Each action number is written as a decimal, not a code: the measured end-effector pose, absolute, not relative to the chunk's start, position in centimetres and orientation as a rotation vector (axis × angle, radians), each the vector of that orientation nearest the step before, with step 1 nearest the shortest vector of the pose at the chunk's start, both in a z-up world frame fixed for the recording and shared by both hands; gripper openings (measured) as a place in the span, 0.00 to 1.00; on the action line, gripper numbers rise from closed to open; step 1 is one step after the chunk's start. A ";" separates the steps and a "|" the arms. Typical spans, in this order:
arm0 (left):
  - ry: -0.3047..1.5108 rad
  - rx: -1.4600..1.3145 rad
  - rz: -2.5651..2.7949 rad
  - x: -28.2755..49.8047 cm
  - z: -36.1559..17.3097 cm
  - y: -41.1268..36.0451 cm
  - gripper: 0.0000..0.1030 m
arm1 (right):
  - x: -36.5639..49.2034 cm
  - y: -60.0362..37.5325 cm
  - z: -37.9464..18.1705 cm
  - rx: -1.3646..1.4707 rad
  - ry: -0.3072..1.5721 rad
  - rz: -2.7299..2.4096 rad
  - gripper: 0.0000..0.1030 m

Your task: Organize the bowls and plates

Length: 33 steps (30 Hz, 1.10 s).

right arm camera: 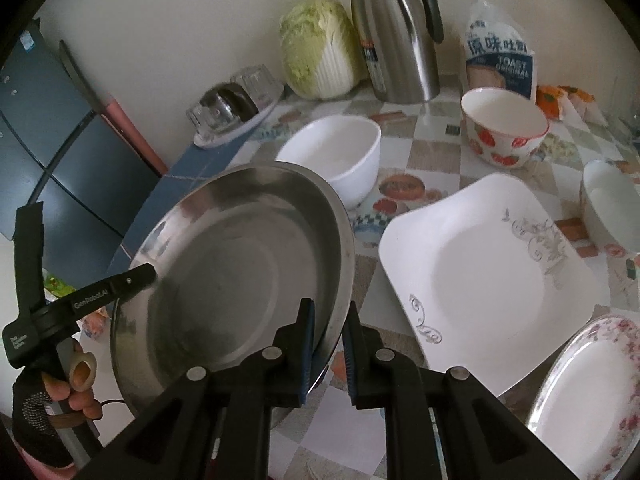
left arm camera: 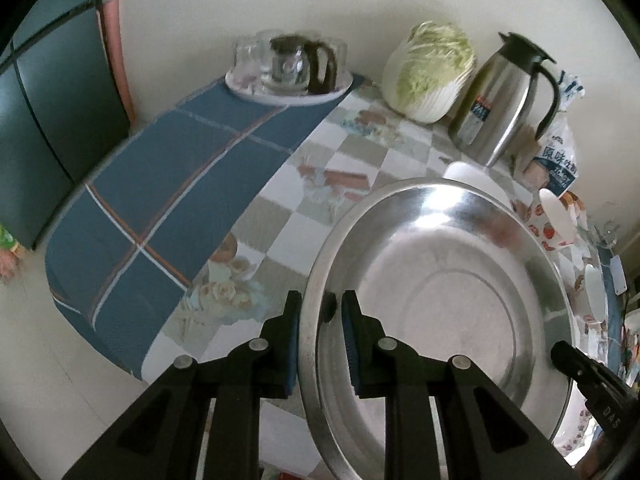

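Observation:
A large round steel plate (left arm camera: 440, 280) is held off the table between both grippers. My left gripper (left arm camera: 320, 308) is shut on its left rim, one blue pad on each side of the edge. My right gripper (right arm camera: 330, 312) is shut on the opposite rim of the same plate (right arm camera: 232, 272). In the right wrist view the left gripper (right arm camera: 148, 270) shows at the plate's far edge, with a gloved hand below it. On the table lie a white bowl (right arm camera: 332, 156), a strawberry bowl (right arm camera: 504, 132), a square white plate (right arm camera: 488, 280), a floral plate (right arm camera: 592, 400) and a small white bowl (right arm camera: 608, 204).
Along the wall stand a cabbage (left arm camera: 432, 68), a steel thermos jug (left arm camera: 504, 96), a bag of toast (right arm camera: 500, 60) and a tray of glasses with a glass pot (left arm camera: 288, 68). A blue checked cloth (left arm camera: 160, 208) covers the table's left end, beside a dark fridge (left arm camera: 48, 120).

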<state>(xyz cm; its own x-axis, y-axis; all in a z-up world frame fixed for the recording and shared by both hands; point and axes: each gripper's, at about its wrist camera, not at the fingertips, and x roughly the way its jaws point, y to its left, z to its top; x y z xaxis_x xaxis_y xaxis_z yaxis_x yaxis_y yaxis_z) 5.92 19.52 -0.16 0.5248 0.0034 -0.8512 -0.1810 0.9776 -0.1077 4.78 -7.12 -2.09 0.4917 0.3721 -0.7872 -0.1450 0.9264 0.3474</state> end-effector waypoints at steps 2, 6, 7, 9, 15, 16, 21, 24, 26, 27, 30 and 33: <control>0.994 -0.171 0.099 6.1 1.3 18.7 0.20 | 4.7 -7.7 -1.3 0.260 0.986 0.316 0.14; 0.951 -0.127 0.085 6.4 4.0 16.9 0.20 | 4.3 -9.2 0.5 0.283 0.926 0.313 0.14; 0.941 -0.118 0.081 6.5 4.6 16.5 0.20 | 4.2 -9.6 0.9 0.287 0.912 0.311 0.14; 0.919 -0.100 0.071 6.7 5.8 15.5 0.20 | 4.0 -10.4 1.8 0.301 0.883 0.304 0.14; 0.883 -0.072 0.036 7.4 7.8 12.7 0.20 | 3.5 -13.3 4.3 0.349 0.798 0.286 0.14; 0.879 -0.070 0.027 7.5 8.1 12.1 0.20 | 3.3 -13.8 4.7 0.352 0.781 0.282 0.14; 0.861 -0.048 -0.010 8.2 9.1 9.3 0.20 | 2.6 -16.4 6.2 0.381 0.715 0.255 0.14; 0.852 -0.038 -0.030 8.4 9.5 7.9 0.20 | 2.3 -17.8 6.8 0.394 0.692 0.235 0.14; 0.849 -0.030 -0.047 8.6 9.6 6.9 0.20 | 2.1 -18.8 6.9 0.409 0.681 0.227 0.14; 0.848 -0.026 -0.052 8.7 9.7 6.5 0.20 | 2.0 -19.4 7.0 0.422 0.676 0.222 0.14; 0.845 -0.005 -0.076 9.0 9.7 4.8 0.20 | 1.8 -20.8 7.0 0.442 0.667 0.201 0.15; 0.831 0.001 -0.097 9.2 9.9 3.4 0.20 | 1.4 -21.9 7.1 0.441 0.664 0.170 0.17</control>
<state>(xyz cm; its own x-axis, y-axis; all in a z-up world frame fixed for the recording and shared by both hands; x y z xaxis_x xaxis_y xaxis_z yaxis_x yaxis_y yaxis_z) 9.21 3.35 9.87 0.6700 -0.0860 -0.7374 0.0870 0.9955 -0.0371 1.44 -21.93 7.10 0.7776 0.2904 -0.5577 -0.0136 0.8945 0.4469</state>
